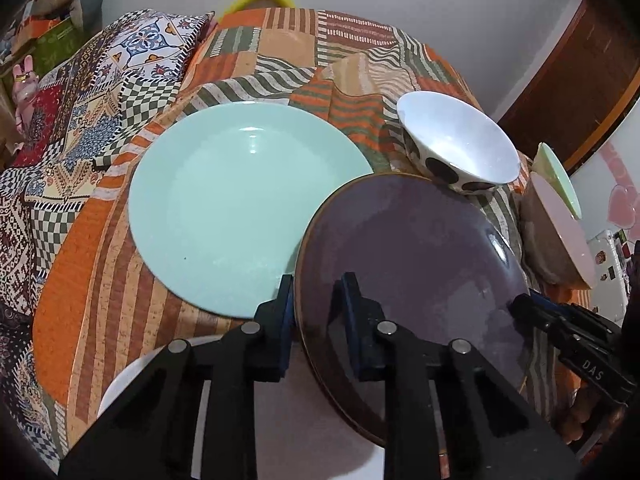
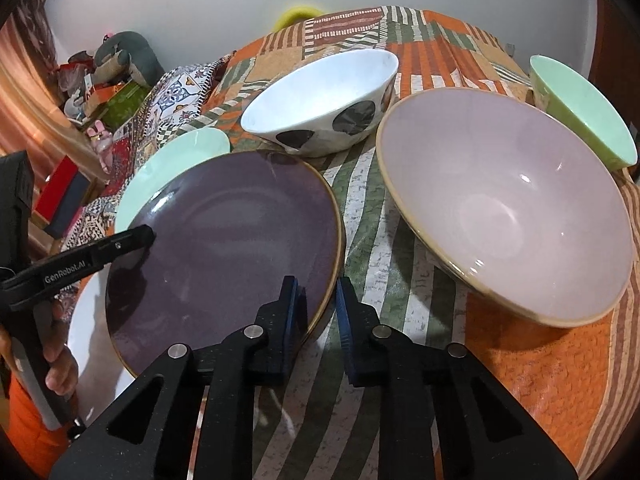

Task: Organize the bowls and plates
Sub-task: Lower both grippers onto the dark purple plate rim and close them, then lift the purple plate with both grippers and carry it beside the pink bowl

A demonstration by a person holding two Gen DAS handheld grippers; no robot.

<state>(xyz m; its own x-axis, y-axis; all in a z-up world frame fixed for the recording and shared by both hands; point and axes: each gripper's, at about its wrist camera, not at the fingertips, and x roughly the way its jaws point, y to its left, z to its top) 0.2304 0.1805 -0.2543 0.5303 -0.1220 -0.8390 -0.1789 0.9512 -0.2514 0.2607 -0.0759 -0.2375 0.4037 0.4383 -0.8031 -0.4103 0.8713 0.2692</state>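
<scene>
Left gripper (image 1: 318, 300) straddles the near-left rim of the purple plate (image 1: 408, 256), one pad under/outside the edge and one on the glazed top face; looks clamped on the rim, though actual contact pressure is hard to confirm. Right gripper (image 2: 318, 300) does the same on the plate's lower-right rim in the right wrist view, fingers either side of the gold edge, apparently gripping it too. The plate sits lower centre in both frames, tilted, its left part overlapping the mint plate (image 1: 240, 204), which lies flat on the patchwork cloth (image 1: 100, 264) at centre-left. A white plate (image 1: 120, 384) peeks out at lower left, under the purple one. Spotted bowl (image 2: 320, 108) is just beyond the purple plate's far rim, upper centre; lilac bowl (image 2: 504, 208) at right, mint bowl (image 2: 580, 112) upper right, both tipped on the soft cloth. Risks, as a judgement: both grips are shallow, rim-only on glossy glaze, so the plate could slip or pivot out if the two hands move out of sync. The far rim is very near the spotted bowl; pushing forward could knock or tip it. Setting it down off-centre on the mint plate could make it slide, and the soft, uneven bedding gives poor support.
</scene>
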